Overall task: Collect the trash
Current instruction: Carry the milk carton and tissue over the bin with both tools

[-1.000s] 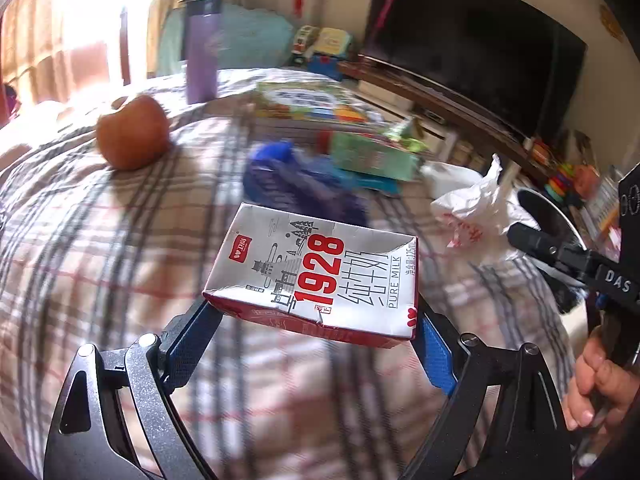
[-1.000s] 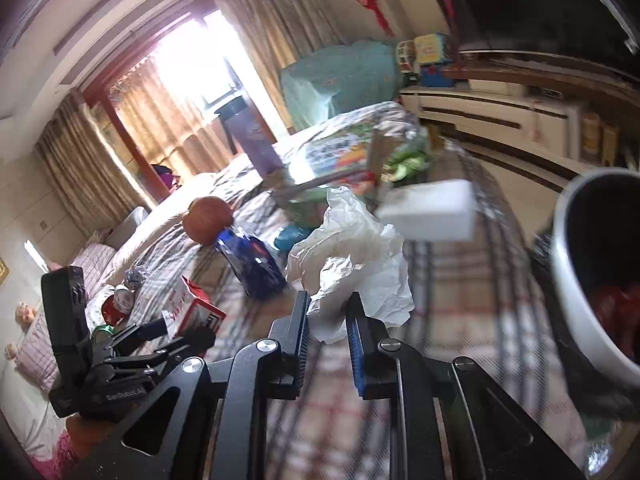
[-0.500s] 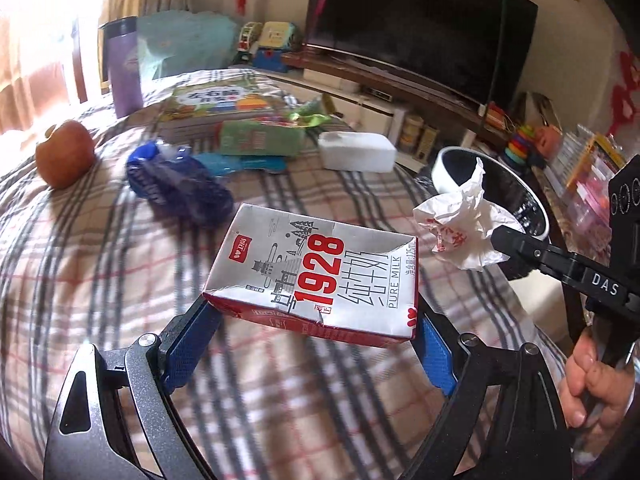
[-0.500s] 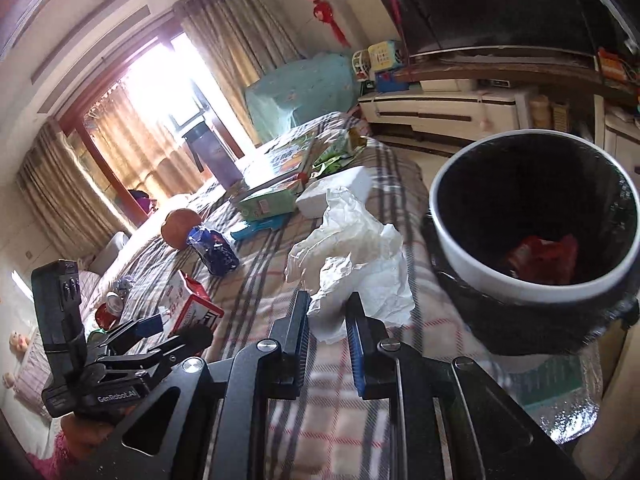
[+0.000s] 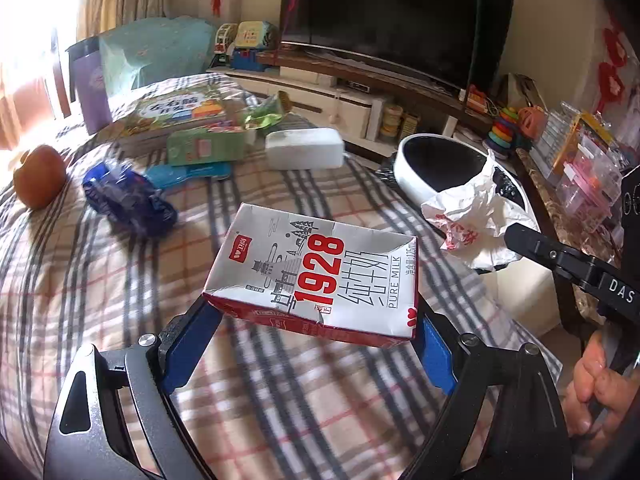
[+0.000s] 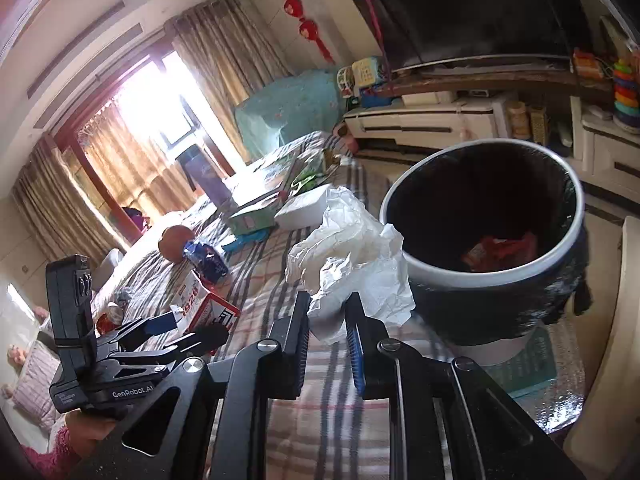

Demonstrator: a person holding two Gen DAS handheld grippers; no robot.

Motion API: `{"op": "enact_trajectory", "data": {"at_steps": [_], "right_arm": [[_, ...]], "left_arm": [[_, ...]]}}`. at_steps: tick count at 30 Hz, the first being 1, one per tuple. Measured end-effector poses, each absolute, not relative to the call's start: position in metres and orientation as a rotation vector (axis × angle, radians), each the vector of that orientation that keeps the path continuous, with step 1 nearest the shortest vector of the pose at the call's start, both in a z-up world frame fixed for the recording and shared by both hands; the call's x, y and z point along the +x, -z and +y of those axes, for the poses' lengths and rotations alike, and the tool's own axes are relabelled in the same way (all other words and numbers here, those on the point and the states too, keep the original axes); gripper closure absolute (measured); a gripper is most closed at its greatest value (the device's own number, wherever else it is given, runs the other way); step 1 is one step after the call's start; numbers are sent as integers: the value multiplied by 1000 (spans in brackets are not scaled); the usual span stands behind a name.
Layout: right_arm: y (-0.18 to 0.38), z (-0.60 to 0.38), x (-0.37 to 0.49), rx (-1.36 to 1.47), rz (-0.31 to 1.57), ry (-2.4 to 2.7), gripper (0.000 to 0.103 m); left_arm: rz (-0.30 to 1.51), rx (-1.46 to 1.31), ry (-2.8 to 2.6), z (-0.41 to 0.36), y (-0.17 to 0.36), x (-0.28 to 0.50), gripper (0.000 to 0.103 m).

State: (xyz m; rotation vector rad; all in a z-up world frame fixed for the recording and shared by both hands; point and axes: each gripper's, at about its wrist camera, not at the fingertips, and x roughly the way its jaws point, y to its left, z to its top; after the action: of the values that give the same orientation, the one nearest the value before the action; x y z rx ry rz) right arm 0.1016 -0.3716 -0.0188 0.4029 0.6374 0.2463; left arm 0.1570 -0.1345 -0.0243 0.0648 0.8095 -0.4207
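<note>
My left gripper (image 5: 316, 320) is shut on a white and red "1928" milk carton (image 5: 316, 276), held above the checked bedspread (image 5: 80, 280). It also shows in the right wrist view (image 6: 200, 304). My right gripper (image 6: 328, 320) is shut on a crumpled white paper wrapper (image 6: 352, 252), held close to the near rim of the white bin with a black liner (image 6: 492, 240). The wrapper (image 5: 476, 220) and bin (image 5: 436, 160) also show in the left wrist view. Red trash lies inside the bin (image 6: 500, 248).
On the bed lie a crushed blue bottle (image 5: 128, 200), an orange fruit (image 5: 38, 176), a white box (image 5: 304, 148), a green box (image 5: 208, 146), a picture book (image 5: 176, 110) and a purple flask (image 5: 90, 88). A TV (image 5: 392, 20) on a low cabinet stands behind.
Both grippers have swung right toward the bin with their loads. The bin has come much closer in the right wrist view. Both grips are unchanged.
</note>
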Motion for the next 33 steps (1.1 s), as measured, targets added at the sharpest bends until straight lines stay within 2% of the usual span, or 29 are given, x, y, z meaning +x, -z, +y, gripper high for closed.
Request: {"op": "enact_trajectory", "data": {"at_steps": [33], "right_arm": [[8,-443,78,445,561,-120,85]], "left_arm": [[796,160,546,-223,13,161,13]]}}
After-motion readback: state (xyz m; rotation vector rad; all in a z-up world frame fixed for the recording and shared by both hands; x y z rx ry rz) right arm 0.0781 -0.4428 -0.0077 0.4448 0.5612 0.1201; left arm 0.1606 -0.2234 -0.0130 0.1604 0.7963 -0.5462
